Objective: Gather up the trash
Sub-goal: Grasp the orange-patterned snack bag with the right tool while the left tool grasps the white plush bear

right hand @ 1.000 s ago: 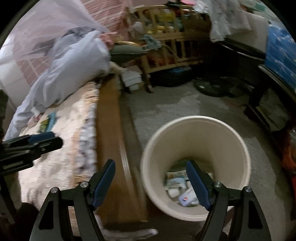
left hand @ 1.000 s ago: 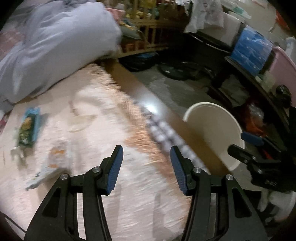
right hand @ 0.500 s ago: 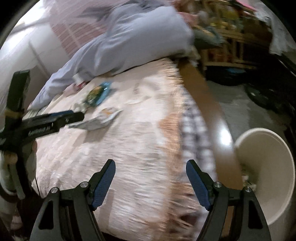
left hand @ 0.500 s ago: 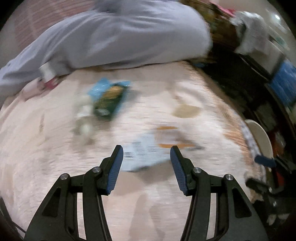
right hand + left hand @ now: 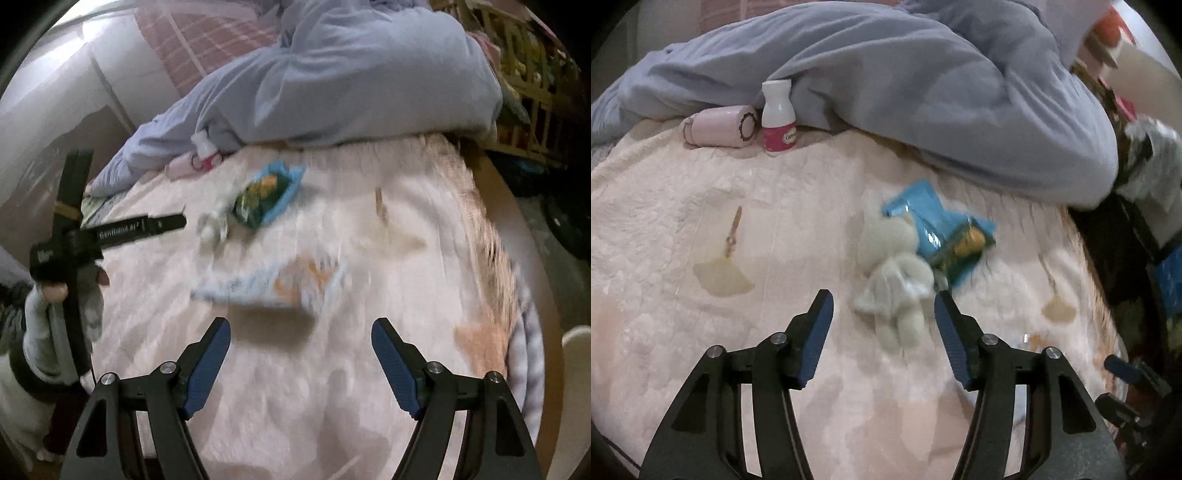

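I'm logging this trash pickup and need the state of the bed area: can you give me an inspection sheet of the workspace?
Surface: pale pink quilted bedspread with printed leaf shapes.
Job's things: crumpled whitish wrapper just ahead of the left gripper; blue snack packet touching it; flat light-blue wrapper ahead of the right gripper; pale bin rim at the bed's far edge.
Clutter: white bottle with pink label upright; pink cylinder lying beside it; grey-blue duvet heaped behind.
Grippers: left gripper jaws opening, nothing between the fingers; right gripper jaws opening, empty.
Cables: nothing seen.
Surroundings: wooden furniture, blurred.
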{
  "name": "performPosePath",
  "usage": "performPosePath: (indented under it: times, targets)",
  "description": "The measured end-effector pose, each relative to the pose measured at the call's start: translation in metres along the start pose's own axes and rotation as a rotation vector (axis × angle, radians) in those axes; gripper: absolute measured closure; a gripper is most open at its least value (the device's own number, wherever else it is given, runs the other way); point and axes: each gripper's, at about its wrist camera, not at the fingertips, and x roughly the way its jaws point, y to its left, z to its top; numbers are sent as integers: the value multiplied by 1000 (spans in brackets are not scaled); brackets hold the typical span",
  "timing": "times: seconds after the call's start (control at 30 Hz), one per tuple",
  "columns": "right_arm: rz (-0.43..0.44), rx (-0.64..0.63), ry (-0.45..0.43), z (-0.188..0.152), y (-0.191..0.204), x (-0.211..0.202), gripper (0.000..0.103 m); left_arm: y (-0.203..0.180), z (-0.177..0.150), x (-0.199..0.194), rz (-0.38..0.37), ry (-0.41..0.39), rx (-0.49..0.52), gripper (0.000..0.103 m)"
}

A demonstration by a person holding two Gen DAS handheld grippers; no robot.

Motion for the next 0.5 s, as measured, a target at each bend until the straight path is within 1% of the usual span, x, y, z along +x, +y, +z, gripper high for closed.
performPosePath:
  times: [0.03,0.07,0.17,0.27,0.33,0.37,0.43,0.47,0.5]
  targets:
    - [-5,11,-9,9,-1,4,20,0,5,5,-7,3,-12,46]
    - [-3,22,-3,16,-4,11,19,0,8,11,-13,11,-18,46]
    - [7,55,73,28,-8,41,18,-3,12,32,-9,39,-15,46]
    - [41,95,125,24,-10,71,18,-6,7,53,7,81,4,46]
    - [59,111,133,18,-9,80,20,-6,3,62,2,102,4,46]
    - [67,106,115,14,-6,81,25,-6,-1,66,-2,112,7,46]
    - [62,73,95,7,0,78,54,-7,-5,68,-11,118,12,47]
    - [58,55,86,4,2,75,57,-7,-7,68,-22,117,10,54]
    - [77,51,76,2,3,71,64,-6,-9,65,-34,110,5,64]
